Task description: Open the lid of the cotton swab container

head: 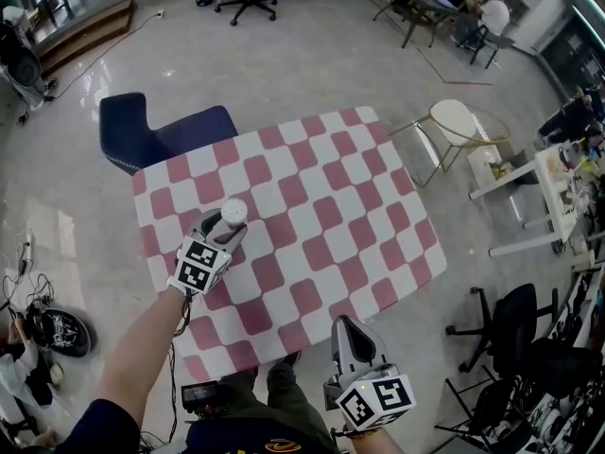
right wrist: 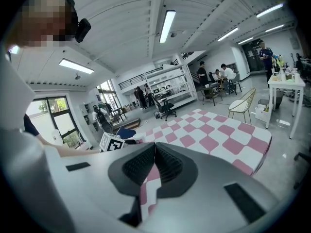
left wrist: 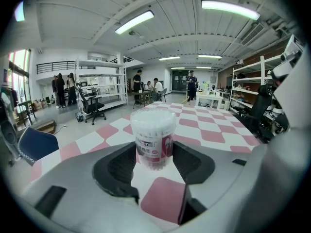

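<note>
Checkered table [head: 331, 206]: left tool [head: 225, 229] clamps cotton swab container [left wrist: 153, 135]; right tool [right wrist: 154, 149] closed, empty.

Glossy grey floor [head: 312, 55], navy chair [head: 156, 130], ceiling strip lights [left wrist: 134, 22], white shelving [left wrist: 99, 81]

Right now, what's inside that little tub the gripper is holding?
White cotton swabs, packed tight, show through the clear wall of the cotton swab container. Its label and the left gripper hide the lower part.
</note>
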Tool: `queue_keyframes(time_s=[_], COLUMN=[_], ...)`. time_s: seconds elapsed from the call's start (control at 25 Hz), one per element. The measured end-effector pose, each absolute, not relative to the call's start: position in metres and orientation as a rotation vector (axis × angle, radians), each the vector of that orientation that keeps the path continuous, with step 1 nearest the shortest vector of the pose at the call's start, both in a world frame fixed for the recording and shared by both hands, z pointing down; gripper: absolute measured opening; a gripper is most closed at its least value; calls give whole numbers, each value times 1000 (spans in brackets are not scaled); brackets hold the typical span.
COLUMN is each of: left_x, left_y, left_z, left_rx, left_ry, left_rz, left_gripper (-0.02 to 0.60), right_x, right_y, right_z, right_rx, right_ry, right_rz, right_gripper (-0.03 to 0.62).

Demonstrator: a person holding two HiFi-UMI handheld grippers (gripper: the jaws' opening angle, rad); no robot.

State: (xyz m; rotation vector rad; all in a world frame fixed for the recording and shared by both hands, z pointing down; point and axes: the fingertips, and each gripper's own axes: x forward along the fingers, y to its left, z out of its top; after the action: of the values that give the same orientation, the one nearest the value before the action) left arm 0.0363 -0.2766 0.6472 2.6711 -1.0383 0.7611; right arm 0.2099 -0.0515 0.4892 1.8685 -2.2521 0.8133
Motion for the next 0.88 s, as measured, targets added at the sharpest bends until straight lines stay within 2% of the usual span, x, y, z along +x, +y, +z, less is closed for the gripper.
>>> queue_keyframes(time_s=[0.48,0.88], left_x=[24,29], left_y=[-183,-97], left_z=[511,412], left_rx=[2762,2906], left_ry=[-998,-975], left_rz=[631,703], left_gripper=[239,239], right_x=[171,120], right_y=[-61,-64], right_z=[433,347], right_rx=[1640,1338], right_ry=[-2504,-2709], right_rz=[639,249], right_gripper=[11,14])
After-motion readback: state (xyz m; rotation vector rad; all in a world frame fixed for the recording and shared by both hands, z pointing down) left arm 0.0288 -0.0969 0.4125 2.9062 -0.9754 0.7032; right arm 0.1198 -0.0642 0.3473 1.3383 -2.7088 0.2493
